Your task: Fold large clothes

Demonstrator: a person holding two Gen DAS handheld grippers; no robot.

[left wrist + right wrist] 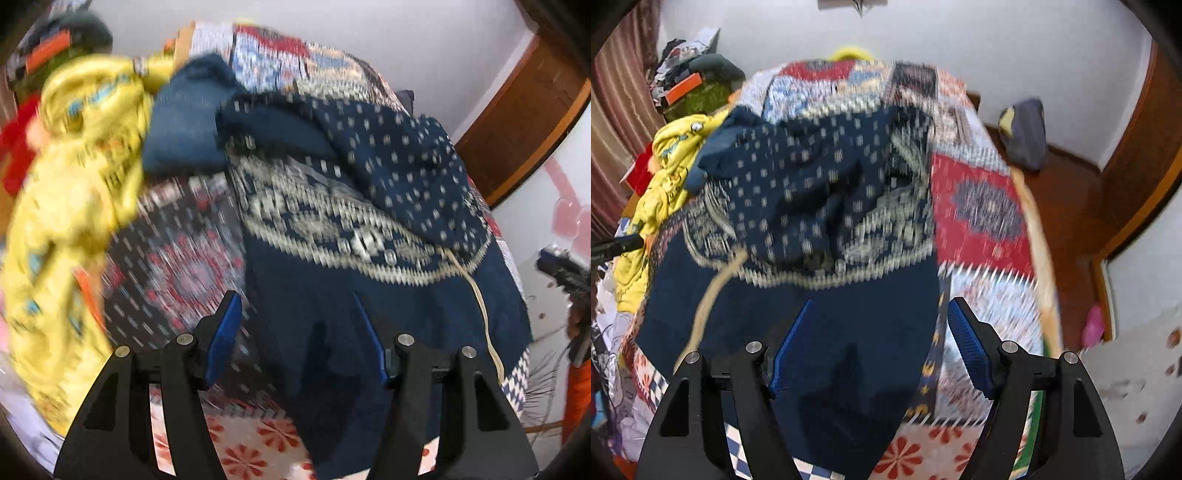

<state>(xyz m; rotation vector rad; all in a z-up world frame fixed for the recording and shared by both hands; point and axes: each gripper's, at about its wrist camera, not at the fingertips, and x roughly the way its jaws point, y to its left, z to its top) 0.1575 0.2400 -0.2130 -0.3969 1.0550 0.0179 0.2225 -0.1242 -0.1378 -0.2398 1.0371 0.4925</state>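
A large navy garment [332,288] with a cream patterned band and a white-dotted part lies spread on the bed; it also shows in the right wrist view [849,325]. A cream cord [480,314] trails over it. My left gripper [295,306] is open just above the garment's plain navy part near its left edge. My right gripper [879,317] is open above the garment's right edge. Neither holds cloth. Both views are motion-blurred.
A patchwork quilt [979,221] covers the bed. A yellow printed cloth [74,177] is heaped at the left, with a blue folded piece [184,122] beside it. A cluttered pile [690,85] stands at back left. Wooden floor [1071,221] and a grey bag [1027,133] lie right.
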